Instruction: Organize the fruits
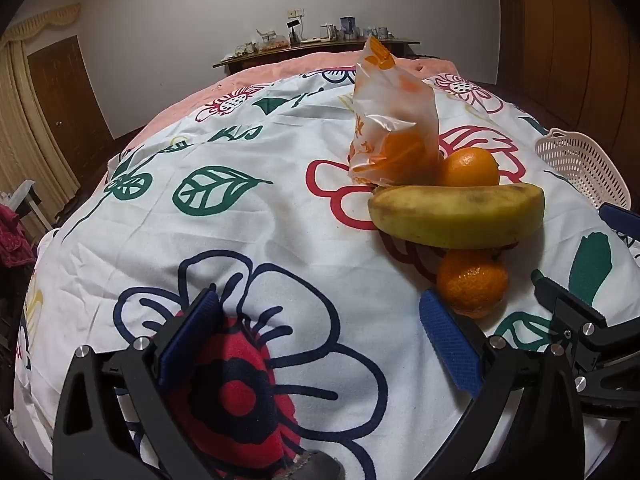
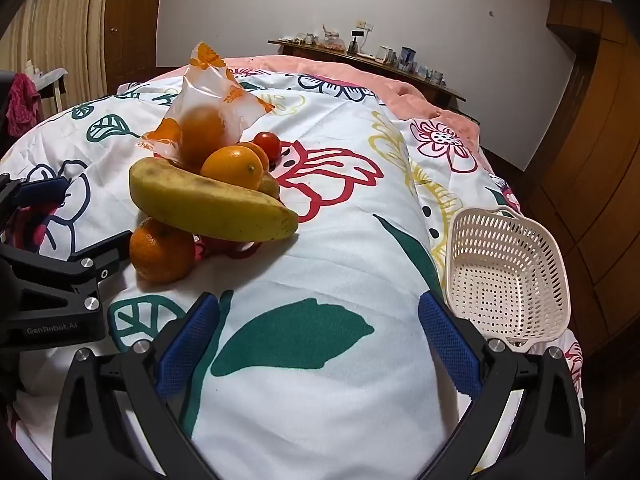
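Fruits heaped on flowered white bedcover point(image 2: 320, 360) — spotted yellow banana point(image 2: 208, 208) across small oranges point(image 2: 162, 250), white perforated plastic basket point(image 2: 508, 280) well apart, empty. Both grippers — left point(image 1: 320, 340), right point(image 2: 318, 344) — wide, holding nothing. Sorting not begun; next, probably closing on the banana.

Both cams are fisheyes riding on the hand-held grippers, tilted down over the bed point(image 1: 248, 216) toward the far wall. Left wrist view sits close on the left, with the fruit pile point(image 1: 456, 208) off to its right. Right wrist view sees that same pile point(image 2: 208, 200) on its left, basket point(image 2: 516, 240) on its right. Each catches the other gripper at its edge.
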`<state>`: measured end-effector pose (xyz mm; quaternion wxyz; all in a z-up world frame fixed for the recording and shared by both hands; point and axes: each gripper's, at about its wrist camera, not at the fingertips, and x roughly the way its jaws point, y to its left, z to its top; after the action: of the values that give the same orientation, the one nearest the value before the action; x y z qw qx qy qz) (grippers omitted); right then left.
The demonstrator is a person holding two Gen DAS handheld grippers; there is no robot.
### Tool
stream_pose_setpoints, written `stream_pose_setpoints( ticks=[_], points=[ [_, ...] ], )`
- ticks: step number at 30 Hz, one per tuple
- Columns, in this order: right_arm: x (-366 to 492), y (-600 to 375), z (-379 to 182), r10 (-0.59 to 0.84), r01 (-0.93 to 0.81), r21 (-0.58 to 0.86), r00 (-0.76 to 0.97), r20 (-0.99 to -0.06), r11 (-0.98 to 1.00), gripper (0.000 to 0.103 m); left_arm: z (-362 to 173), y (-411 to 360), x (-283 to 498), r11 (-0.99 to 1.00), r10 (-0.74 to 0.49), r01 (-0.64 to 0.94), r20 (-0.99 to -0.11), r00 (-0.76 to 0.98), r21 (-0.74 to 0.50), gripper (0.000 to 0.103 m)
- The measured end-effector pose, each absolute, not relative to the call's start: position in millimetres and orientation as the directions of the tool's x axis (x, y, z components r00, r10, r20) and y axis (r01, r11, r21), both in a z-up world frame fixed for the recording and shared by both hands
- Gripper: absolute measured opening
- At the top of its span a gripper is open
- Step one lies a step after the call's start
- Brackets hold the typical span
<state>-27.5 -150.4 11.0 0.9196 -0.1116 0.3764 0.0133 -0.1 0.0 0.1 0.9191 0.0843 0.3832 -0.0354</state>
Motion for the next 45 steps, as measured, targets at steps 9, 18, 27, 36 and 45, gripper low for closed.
stream_pose_setpoints(
  ticks=[9, 18, 27, 36, 45],
  points=[
    [-28.2, -153.6, 11.7, -0.037, -0.118, -0.171, 0.713, -0.7, 0.978, 0.098, 0.2, 0.1, -0.2, 0.984, -0.003, 0.13, -0.709, 0.705, 0.125, 0.101],
    [-29.3, -154.5, 12.8, -0.019, -0.138, -0.16, 0.698, -0.716, 0.977, 0.098, 0.3, 0.0, -0.2, 0.984, -0.003, 0.129, -0.709, 0.705, 0.124, 0.101],
    [-29.6, -154.5, 12.6, -0.022, -0.141, -0.166, 0.694, -0.719, 0.976, 0.098, 0.3, 0.3, -0.2, 0.984, -0.005, 0.129, -0.71, 0.704, 0.121, 0.101],
    [-30.2, -153.9, 12.6, -0.026, -0.138, -0.169, 0.697, -0.716, 0.976, 0.098, 0.2, 0.2, -0.1, 0.984, -0.006, 0.13, -0.71, 0.704, 0.12, 0.101],
    [-28.4, -149.8, 12.9, -0.054, -0.139, -0.202, 0.685, -0.727, 0.969, 0.098, 0.3, 0.2, -0.1, 0.984, -0.007, 0.13, -0.71, 0.704, 0.119, 0.101]
  ],
)
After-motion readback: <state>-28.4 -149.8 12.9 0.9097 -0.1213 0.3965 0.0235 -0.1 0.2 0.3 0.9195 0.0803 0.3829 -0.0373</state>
